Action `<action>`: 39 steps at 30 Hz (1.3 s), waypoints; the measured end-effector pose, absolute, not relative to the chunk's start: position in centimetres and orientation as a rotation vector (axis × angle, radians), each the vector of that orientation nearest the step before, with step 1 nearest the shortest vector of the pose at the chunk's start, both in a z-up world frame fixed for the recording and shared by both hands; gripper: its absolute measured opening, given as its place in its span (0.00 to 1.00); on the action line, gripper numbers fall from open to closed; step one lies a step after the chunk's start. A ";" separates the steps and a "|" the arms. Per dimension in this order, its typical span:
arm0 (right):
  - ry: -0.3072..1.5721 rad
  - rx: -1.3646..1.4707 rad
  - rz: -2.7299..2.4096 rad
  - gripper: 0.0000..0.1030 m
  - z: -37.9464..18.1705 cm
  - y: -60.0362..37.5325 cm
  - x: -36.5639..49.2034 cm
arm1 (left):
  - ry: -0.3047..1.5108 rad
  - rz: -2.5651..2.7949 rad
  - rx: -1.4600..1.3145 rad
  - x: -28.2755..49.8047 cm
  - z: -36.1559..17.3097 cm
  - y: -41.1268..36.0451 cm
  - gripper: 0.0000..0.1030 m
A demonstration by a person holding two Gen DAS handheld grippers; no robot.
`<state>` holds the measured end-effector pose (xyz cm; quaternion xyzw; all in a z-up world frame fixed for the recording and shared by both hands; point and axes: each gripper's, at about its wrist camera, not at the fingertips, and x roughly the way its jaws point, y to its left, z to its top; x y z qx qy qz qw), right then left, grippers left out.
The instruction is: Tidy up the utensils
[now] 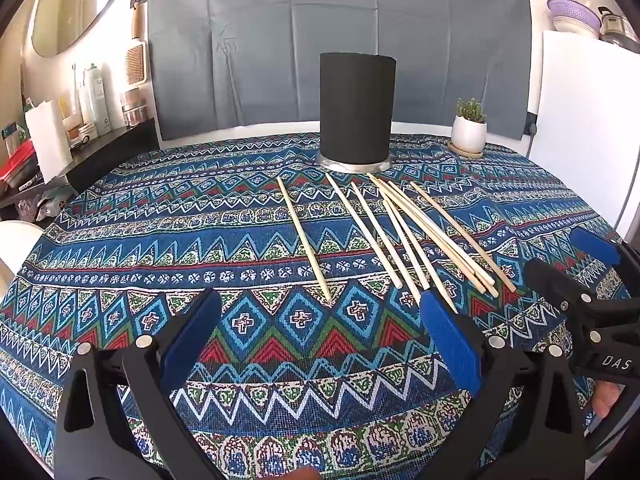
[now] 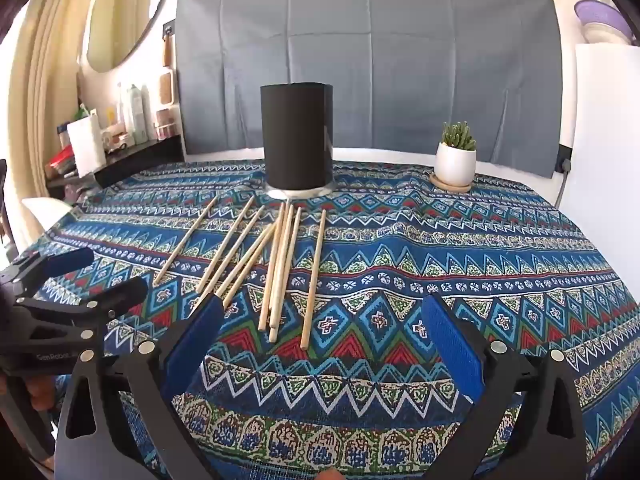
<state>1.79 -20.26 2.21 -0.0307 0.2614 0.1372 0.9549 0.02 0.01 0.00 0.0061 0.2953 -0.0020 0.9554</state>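
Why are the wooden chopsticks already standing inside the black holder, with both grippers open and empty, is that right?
Not quite: the chopsticks lie flat on the tablecloth in front of the black holder, as the right wrist view shows. Left gripper and right gripper are indeed open and empty.

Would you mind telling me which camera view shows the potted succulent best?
The right wrist view: the potted succulent appears larger there, with white pot and saucer fully visible on the tablecloth. The left wrist view shows it whole too, but smaller.
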 end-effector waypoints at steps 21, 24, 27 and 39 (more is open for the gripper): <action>0.531 -0.091 0.262 0.92 2.2 -19.8 1.8 | 0.611 -0.013 0.009 0.2 -0.6 0.4 0.94; 0.533 -0.093 0.263 0.92 2.2 -19.8 1.8 | 0.613 -0.012 0.007 0.3 -0.5 0.4 0.94; 0.532 -0.096 0.263 0.92 2.1 -19.8 1.8 | 0.614 -0.013 0.006 0.3 -0.5 0.4 0.94; 0.529 -0.106 0.259 0.92 2.0 -19.5 1.7 | 0.618 -0.013 0.012 0.4 -0.7 0.2 0.94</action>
